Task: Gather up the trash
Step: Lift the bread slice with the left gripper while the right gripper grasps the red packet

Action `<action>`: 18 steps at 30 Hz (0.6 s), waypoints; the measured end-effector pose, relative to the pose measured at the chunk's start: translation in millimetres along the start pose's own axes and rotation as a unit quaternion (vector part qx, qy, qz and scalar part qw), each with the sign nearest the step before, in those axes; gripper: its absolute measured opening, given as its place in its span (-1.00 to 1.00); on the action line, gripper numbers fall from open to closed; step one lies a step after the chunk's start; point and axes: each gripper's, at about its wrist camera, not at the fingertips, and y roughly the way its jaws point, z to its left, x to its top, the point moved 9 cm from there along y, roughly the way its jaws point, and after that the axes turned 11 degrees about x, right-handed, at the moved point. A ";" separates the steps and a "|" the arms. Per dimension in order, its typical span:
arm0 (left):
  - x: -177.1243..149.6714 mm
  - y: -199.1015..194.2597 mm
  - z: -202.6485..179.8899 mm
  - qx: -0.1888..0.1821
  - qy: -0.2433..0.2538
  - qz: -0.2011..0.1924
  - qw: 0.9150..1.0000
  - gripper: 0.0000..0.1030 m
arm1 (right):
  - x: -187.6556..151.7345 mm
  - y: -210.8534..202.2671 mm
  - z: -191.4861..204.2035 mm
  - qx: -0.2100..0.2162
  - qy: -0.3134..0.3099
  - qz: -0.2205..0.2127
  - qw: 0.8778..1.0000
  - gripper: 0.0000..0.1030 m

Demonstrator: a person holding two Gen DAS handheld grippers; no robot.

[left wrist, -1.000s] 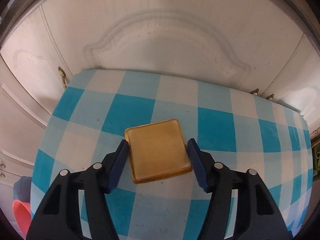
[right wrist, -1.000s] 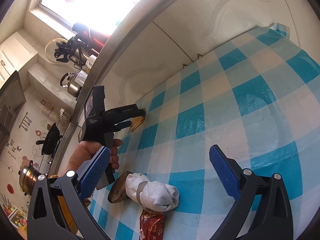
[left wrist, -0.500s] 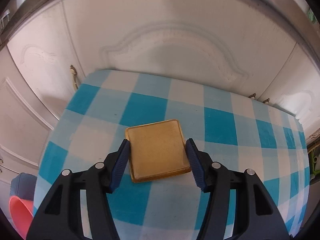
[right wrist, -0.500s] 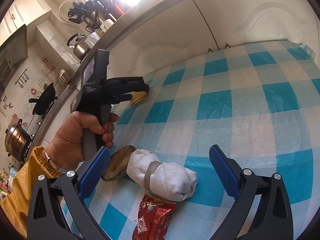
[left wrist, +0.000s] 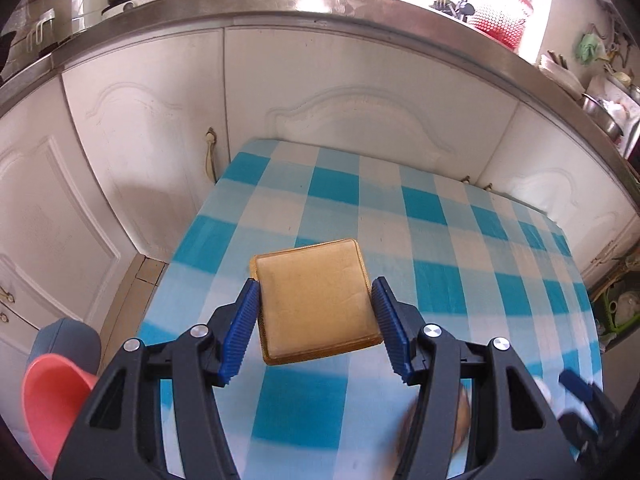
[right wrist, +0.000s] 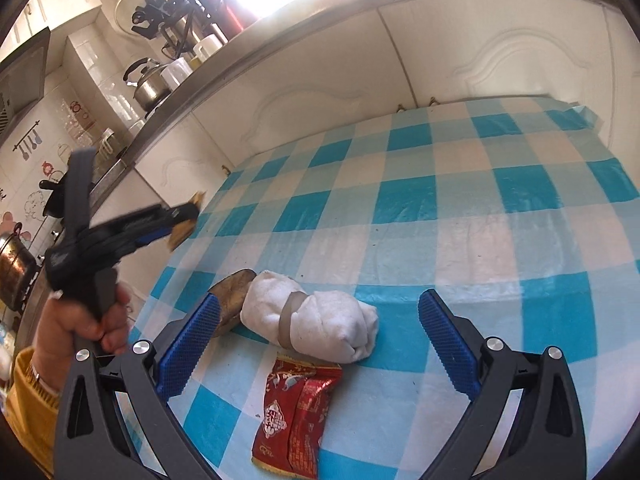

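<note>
A flat tan square pad (left wrist: 312,300) hangs above the blue-and-white checked tablecloth (left wrist: 440,240), with my left gripper (left wrist: 315,294) shut on its two sides. From the right wrist view, that left gripper (right wrist: 180,220) is blurred at the table's left edge, gripped by a hand, with the pad (right wrist: 194,206) in its tips. My right gripper (right wrist: 320,300) stands open just above a white wad (right wrist: 320,320) bound with a tan band. A brown lump (right wrist: 234,292) touches the wad's left end, and a red snack wrapper (right wrist: 296,408) lies in front of it.
White cabinet doors (left wrist: 360,120) under a steel counter edge stand right behind the table. A pink tub (left wrist: 52,400) and a grey-blue container (left wrist: 68,340) sit on the floor at the table's left. A green basket (left wrist: 616,308) is at the right.
The left gripper closed on the tan pad, lifted it and drew back from the cabinets toward the table's left edge. The right gripper rolled level and came nearer the white wad.
</note>
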 end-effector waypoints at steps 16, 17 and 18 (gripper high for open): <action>-91.6 -78.0 61.1 -0.014 0.003 -0.025 1.000 0.14 | -57.2 -9.2 28.0 -0.085 -0.045 0.040 0.995 0.36; -95.0 -80.5 62.8 -0.015 0.004 -0.025 1.000 0.14 | -60.3 -7.3 27.7 -0.087 -0.044 0.047 0.994 0.36; -98.7 -83.7 65.2 -0.016 0.004 -0.026 1.000 0.14 | -62.6 -6.6 27.7 -0.089 -0.044 0.050 0.994 0.36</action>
